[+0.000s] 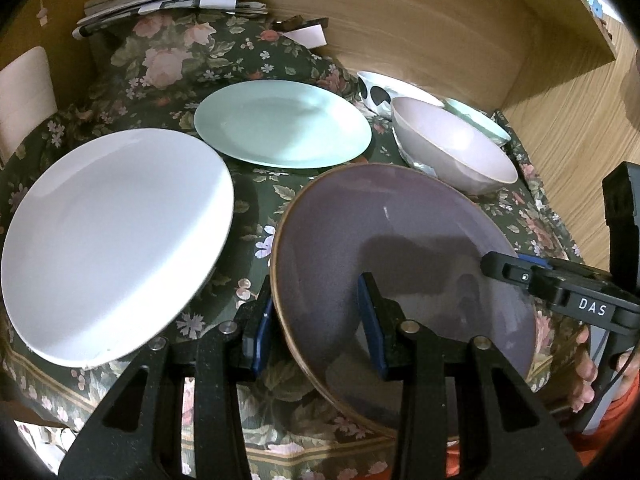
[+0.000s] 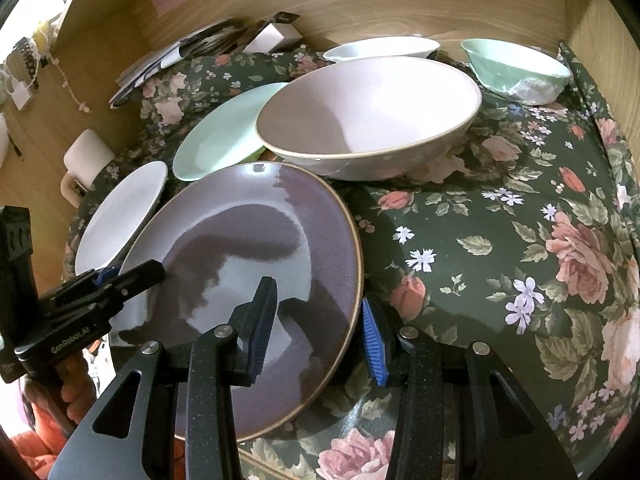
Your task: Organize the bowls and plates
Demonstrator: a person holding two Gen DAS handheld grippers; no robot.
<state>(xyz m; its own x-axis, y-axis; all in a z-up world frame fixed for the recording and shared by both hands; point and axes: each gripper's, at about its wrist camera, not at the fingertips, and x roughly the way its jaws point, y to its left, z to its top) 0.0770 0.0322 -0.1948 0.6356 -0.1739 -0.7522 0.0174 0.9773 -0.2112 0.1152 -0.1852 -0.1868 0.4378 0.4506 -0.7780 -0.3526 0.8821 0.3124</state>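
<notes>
Hidden: the purple plate [image 1: 400, 264] covers part of the cloth; the spotted bowl [image 1: 378, 94] and green bowl [image 2: 516, 66] sit partly behind the pink bowl [image 2: 372, 112].
Left gripper [image 1: 318, 320]: its fingers pinch the purple plate's left rim.
Right gripper [image 2: 316, 328]: its fingers pinch the right rim.
Edges: the white plate [image 1: 116, 240] lies just beside the purple one; the green plate [image 1: 284, 122] lies behind.
Open room: bare flowered cloth [image 2: 520, 240] on the right.
Room: wooden walls [image 1: 420, 20] close behind.
</notes>
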